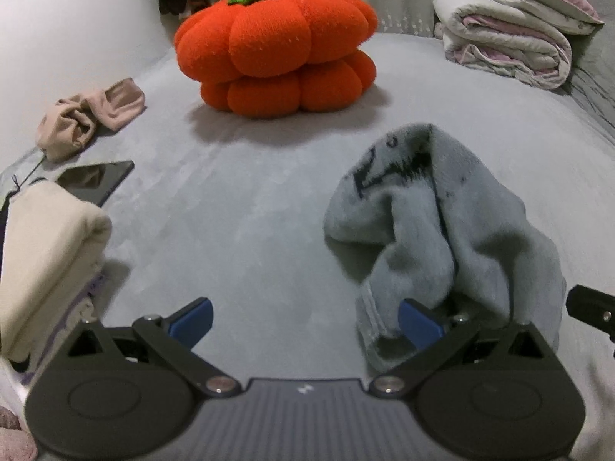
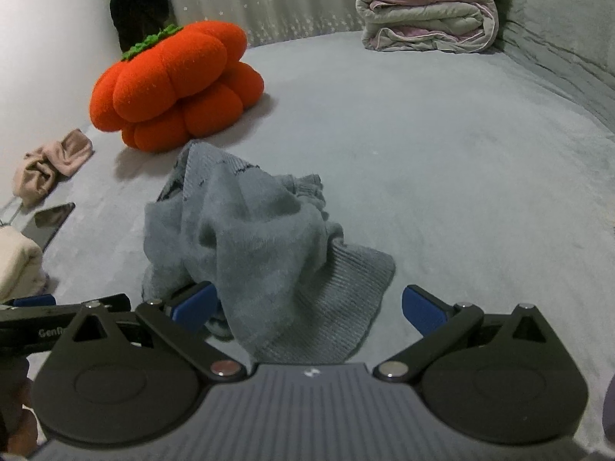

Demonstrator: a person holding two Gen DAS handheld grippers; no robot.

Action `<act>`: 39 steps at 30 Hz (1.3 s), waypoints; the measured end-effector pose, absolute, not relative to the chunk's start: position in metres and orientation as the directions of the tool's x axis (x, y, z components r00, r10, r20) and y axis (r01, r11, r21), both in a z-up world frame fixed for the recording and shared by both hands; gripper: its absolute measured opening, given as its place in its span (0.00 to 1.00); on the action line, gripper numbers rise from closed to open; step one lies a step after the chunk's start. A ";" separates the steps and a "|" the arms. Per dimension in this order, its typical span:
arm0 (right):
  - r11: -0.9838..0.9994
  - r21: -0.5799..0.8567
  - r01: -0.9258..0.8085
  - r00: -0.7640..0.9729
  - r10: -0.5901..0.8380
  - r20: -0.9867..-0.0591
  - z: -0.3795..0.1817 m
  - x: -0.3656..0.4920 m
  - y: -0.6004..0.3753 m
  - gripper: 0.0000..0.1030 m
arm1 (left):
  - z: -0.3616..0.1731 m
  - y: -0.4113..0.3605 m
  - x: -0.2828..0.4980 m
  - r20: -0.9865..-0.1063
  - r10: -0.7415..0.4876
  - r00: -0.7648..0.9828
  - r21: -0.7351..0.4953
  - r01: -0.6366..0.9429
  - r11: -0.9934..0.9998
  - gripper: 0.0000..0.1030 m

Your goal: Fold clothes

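A crumpled grey knit garment (image 1: pixel 442 223) with dark lettering is heaped on the grey bed. My left gripper (image 1: pixel 305 322) is open beside it, and the cloth drapes over its right fingertip (image 1: pixel 419 324) while the left pad is bare. In the right wrist view the same garment (image 2: pixel 250 230) bunches up in front of my right gripper (image 2: pixel 309 307), which is open wide. Its ribbed hem lies between the jaws and the cloth presses against the left fingertip (image 2: pixel 194 305). Neither gripper pinches the fabric.
An orange pumpkin cushion (image 1: pixel 276 50) sits behind. At the left are a crumpled beige garment (image 1: pixel 88 115), a dark phone (image 1: pixel 96 180) and a folded cream garment (image 1: pixel 46 253). A folded duvet (image 1: pixel 511 42) lies at the back right. The grey bed (image 2: pixel 442 173) stretches to the right.
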State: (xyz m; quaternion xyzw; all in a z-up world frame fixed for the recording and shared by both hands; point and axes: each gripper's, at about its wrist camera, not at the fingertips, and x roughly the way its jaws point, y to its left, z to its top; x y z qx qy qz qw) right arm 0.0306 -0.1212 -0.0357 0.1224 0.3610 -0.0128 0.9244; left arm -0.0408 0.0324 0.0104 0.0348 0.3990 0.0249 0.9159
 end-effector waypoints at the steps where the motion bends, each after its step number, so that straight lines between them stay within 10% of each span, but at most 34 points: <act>1: 0.966 0.230 0.115 0.740 0.071 -0.669 -0.035 0.033 -0.124 1.00 | 0.013 0.027 -0.026 -0.724 0.071 0.686 0.086 -0.012 0.996 1.00; 10: 0.900 0.425 0.101 0.716 0.231 -0.659 -0.042 0.059 -0.148 0.99 | -0.009 0.016 0.029 -0.711 -0.018 0.703 0.007 0.032 0.999 1.00; 21: 0.792 0.584 0.179 0.645 0.354 -0.677 -0.085 0.081 -0.163 0.67 | -0.036 0.022 0.038 -0.735 -0.173 0.655 -0.175 0.063 0.983 0.95; 27: 0.758 0.616 0.213 0.647 0.364 -0.670 -0.086 0.070 -0.167 0.47 | -0.038 0.024 0.031 -0.729 -0.227 0.646 -0.234 0.076 0.969 0.69; 31: 0.764 0.611 0.210 0.659 0.352 -0.665 -0.080 0.064 -0.164 0.17 | -0.034 0.023 0.027 -0.716 -0.269 0.644 -0.262 0.109 0.959 0.40; 34: 0.775 0.601 0.195 0.670 0.342 -0.659 -0.077 0.062 -0.162 0.13 | -0.030 0.023 0.024 -0.707 -0.274 0.652 -0.258 0.122 0.958 0.17; 39: 0.797 0.578 0.172 0.697 0.316 -0.644 -0.070 0.060 -0.161 0.09 | -0.019 0.032 0.016 -0.668 -0.284 0.688 -0.266 0.136 0.954 0.10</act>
